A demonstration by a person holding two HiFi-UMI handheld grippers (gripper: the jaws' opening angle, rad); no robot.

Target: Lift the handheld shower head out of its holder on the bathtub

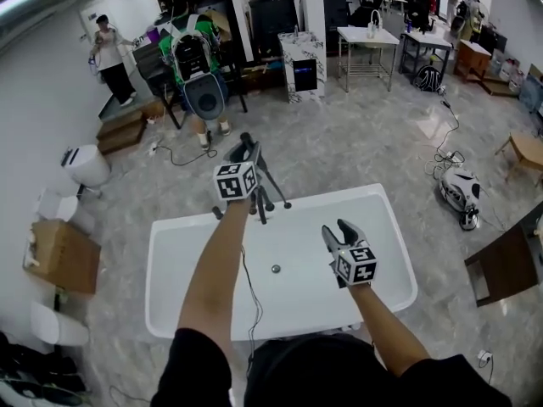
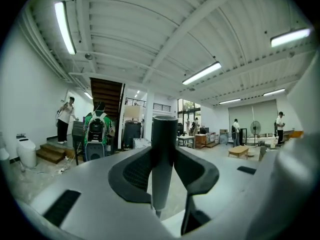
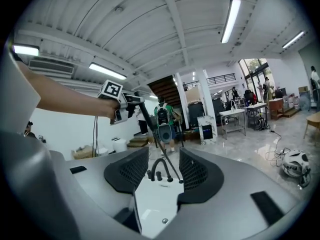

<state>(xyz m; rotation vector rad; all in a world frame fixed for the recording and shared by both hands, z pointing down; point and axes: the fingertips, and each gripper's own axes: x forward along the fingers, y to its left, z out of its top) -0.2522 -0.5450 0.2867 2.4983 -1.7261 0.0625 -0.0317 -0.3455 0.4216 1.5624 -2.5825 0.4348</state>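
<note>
Dark grey and stick-shaped, the shower head [image 2: 164, 149] stands upright between the jaws of the left gripper [image 1: 247, 149]. The jaws are partly closed, and both pads press on its sides. The gripper holds it in the air above the far rim of the white bathtub [image 1: 170, 261], clear of the rim, with its tapered lower end hanging free. A thin dark hose [image 3: 161, 144] runs from it down to the far rim, landing just right of the curved black faucet [image 3: 159, 166].

The right gripper [image 1: 337, 231] hangs over the right half of the tub, nearer the near rim and well apart from the left one. Its jaws stand wide apart with nothing between the pads; through the gap its own view shows only the faucet and the tub's white floor. The drain [image 1: 276, 269] sits in the middle of the tub, between the two arms.
</note>
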